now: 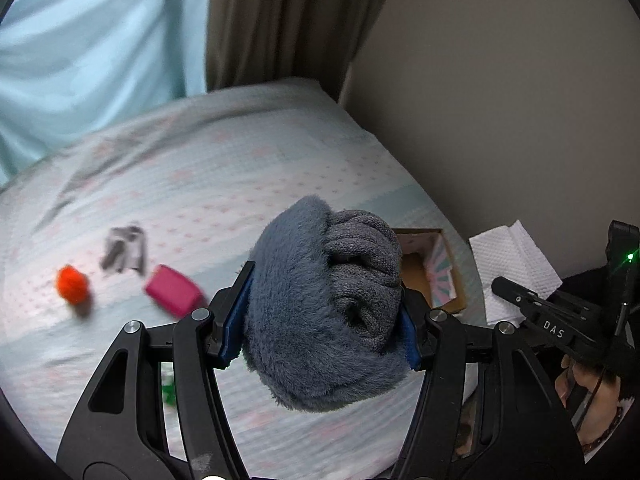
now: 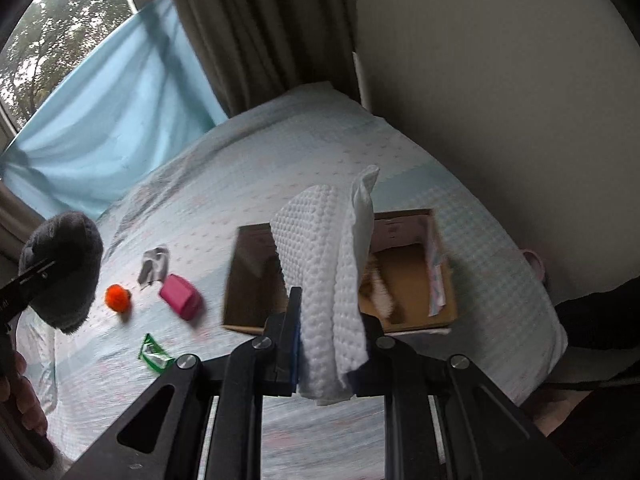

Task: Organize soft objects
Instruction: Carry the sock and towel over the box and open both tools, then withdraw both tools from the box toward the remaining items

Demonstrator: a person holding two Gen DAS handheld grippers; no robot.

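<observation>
My left gripper point(image 1: 324, 320) is shut on a rolled grey-blue fuzzy bundle point(image 1: 320, 312), its blue pads pressed on both sides, held above the bed. The same bundle point(image 2: 60, 272) shows at the left edge of the right wrist view. My right gripper point(image 2: 332, 336) is shut on a white embossed paper towel point(image 2: 324, 280), which stands up and hangs over in front of an open cardboard box point(image 2: 404, 276). In the left wrist view the towel point(image 1: 516, 264) and box point(image 1: 436, 268) lie to the right. An orange pom-pom point(image 2: 118, 298) and a pink block point(image 2: 180, 296) lie on the bed.
The bed point(image 2: 280, 168) has a pale blue patterned cover. A small grey item point(image 2: 154, 266) and a green packet point(image 2: 154, 354) also lie on it. Something furry point(image 2: 380, 296) sits inside the box. Curtains and a wall stand behind and to the right of the bed.
</observation>
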